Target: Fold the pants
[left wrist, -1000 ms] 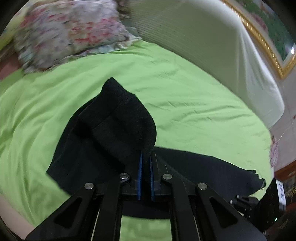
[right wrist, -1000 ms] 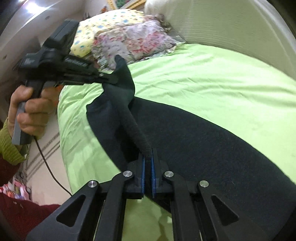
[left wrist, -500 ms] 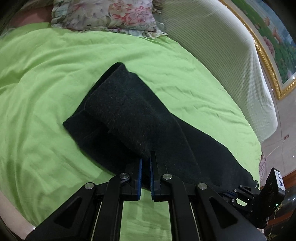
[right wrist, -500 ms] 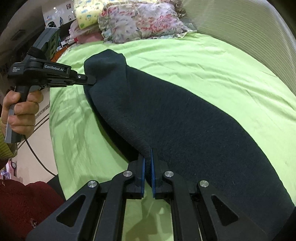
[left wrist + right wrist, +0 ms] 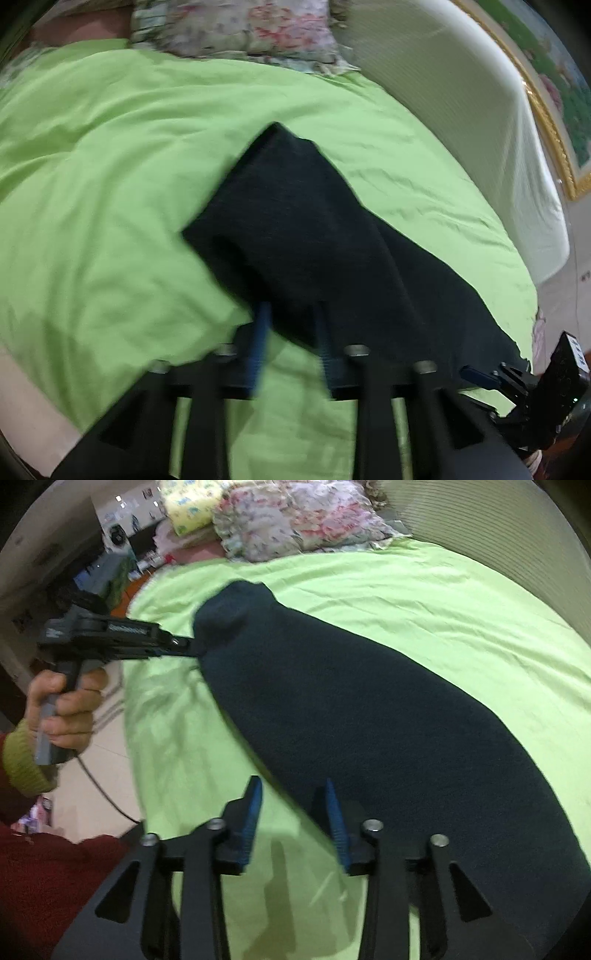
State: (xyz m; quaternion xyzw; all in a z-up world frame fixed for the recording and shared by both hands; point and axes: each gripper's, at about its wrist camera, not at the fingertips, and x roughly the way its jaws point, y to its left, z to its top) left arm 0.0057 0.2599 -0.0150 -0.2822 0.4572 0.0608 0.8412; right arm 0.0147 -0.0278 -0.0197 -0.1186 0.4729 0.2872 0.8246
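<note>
Green bedsheet (image 5: 424, 602): both grippers (image 5: 291, 325) (image 5: 291, 801) opening, pads off pants (image 5: 369, 720); fold edge could slip w/ drag.

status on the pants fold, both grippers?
Left gripper and right gripper: jaws opening, pads apart. Black pants lie folded on the green sheet, edge between both jaws. Nothing in the way.

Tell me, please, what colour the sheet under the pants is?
The sheet is bright lime green, plain with no pattern; the right wrist view shows it best.
</note>
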